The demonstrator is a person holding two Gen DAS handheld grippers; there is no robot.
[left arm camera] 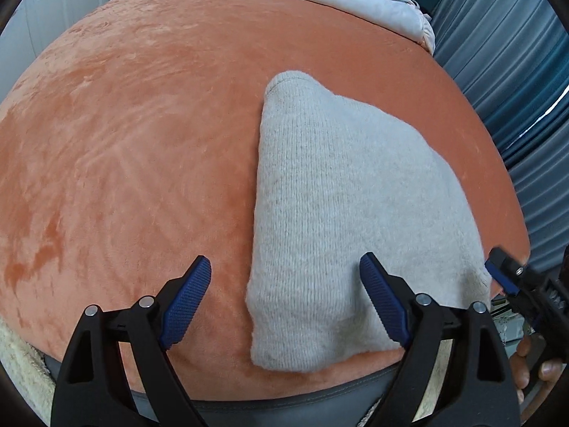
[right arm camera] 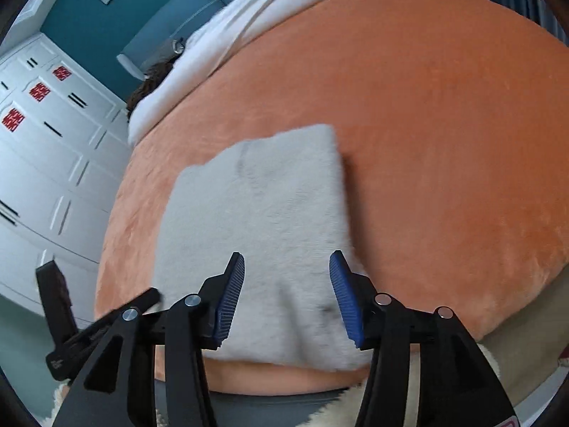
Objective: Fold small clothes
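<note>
The orange bedspread (left arm camera: 142, 142) fills both views. On it, centre-right of my left view, the grey knit garment (left arm camera: 338, 213) lies in a compact folded block; that fold looks finished, though blur hides details. My left gripper (left arm camera: 284, 299) and right gripper (right arm camera: 287, 295) hang released, holding nothing.

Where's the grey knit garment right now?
The grey knit garment lies folded on the orange blanket, near its front edge. In the left wrist view it sits right of centre; in the right wrist view it lies ahead of the right gripper, whose jaws are apart.
</note>
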